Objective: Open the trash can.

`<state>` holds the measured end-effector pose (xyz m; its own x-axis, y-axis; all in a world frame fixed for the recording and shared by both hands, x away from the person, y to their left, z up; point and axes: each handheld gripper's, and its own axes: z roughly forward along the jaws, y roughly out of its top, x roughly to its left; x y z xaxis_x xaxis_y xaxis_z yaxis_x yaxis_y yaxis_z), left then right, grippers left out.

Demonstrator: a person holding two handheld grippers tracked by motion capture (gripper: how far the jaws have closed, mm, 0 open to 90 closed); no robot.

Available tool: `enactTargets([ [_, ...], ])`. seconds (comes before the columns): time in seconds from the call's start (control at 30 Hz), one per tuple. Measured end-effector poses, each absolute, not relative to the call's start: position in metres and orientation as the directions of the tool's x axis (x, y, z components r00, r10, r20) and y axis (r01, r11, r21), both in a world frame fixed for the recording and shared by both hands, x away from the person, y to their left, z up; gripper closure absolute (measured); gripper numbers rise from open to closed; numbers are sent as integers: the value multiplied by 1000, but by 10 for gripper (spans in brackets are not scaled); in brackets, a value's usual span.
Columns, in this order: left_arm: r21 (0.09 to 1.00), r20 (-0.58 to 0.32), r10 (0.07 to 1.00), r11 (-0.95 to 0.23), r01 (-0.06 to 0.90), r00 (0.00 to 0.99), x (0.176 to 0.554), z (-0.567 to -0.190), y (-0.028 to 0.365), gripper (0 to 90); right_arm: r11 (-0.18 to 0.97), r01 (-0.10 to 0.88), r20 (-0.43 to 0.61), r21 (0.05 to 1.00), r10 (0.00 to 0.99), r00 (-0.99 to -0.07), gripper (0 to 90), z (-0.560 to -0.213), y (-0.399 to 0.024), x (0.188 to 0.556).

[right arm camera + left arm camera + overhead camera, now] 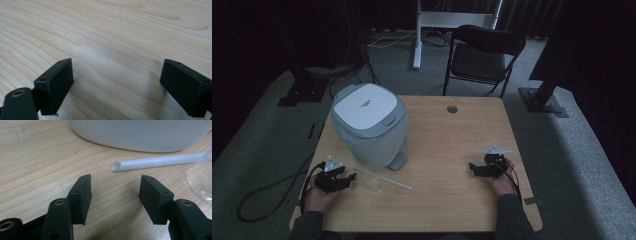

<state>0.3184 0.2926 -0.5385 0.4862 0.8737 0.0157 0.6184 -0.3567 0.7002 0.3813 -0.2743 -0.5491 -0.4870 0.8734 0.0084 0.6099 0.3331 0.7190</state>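
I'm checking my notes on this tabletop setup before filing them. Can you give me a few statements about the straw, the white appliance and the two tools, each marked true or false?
1. The left tool has its jaws apart with nothing between them. True.
2. The straw is clamped in the left tool. False: it lies on the table just ahead of the open jaws, untouched.
3. The white appliance has its lid closed. True.
4. The right tool is gripping a cup. False: its jaws stand wide open over bare wood.
5. The straw lies between the appliance and the person's edge of the table. True.
6. The appliance stands on the table's right half. False: it stands on the left half, beyond the left tool.
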Motion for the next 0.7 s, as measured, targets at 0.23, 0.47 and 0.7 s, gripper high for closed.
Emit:
enactTargets([
  [0.23, 704, 13, 877, -350, 618, 481, 318, -539, 292, 424, 357, 618, 6, 700, 863, -506, 109, -547, -274, 383],
  [0.47, 705, 13, 879, -346, 619, 476, 318, -539, 291, 421, 366, 636, 8, 679, 863, -505, 199, -542, -272, 383],
  [0.7, 706, 13, 878, -347, 618, 478, 319, -539, 291, 417, 336, 637, 23, 694, 874, -486, 238, -535, -277, 381],
])
